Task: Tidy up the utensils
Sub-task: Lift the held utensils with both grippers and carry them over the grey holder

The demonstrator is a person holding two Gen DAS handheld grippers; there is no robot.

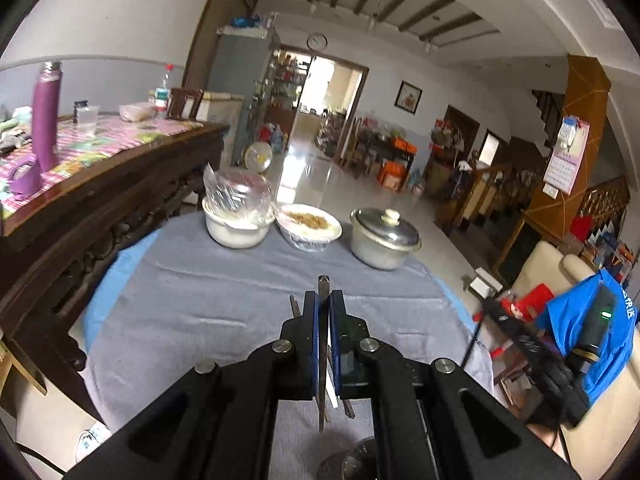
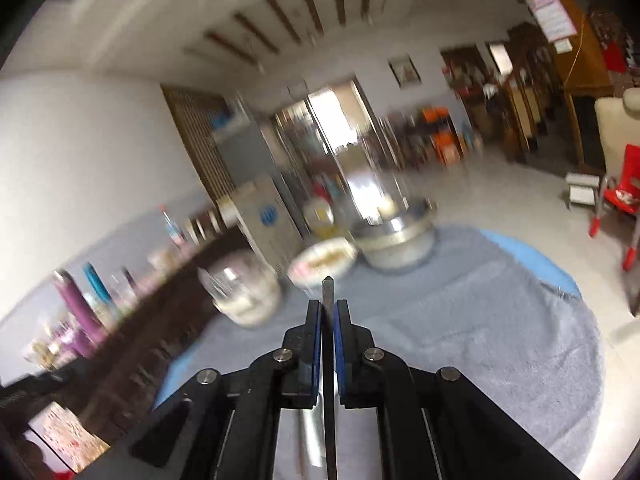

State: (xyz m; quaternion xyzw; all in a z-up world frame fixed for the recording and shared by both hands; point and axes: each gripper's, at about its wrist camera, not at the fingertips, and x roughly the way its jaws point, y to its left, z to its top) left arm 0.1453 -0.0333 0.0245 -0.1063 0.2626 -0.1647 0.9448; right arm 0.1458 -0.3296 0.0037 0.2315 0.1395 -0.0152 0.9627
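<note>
My left gripper (image 1: 323, 300) is shut on a thin dark utensil handle (image 1: 323, 286) that sticks out past the fingertips above the grey cloth of the round table (image 1: 200, 292). More thin sticks, like chopsticks (image 1: 295, 306), show beside and under the jaws. A shiny round metal container (image 1: 352, 460) lies under the gripper at the bottom edge. My right gripper (image 2: 328, 306) is shut on a flat dark utensil handle (image 2: 328, 292) held above the same table (image 2: 480, 320). The right wrist view is blurred by motion.
At the table's far edge stand a white bowl covered with plastic wrap (image 1: 236, 220), a foil dish of food (image 1: 309, 226) and a lidded metal pot (image 1: 384, 238). A dark wooden sideboard (image 1: 100, 208) with a purple flask (image 1: 46, 120) stands left. A chair with blue cloth (image 1: 592, 320) is right.
</note>
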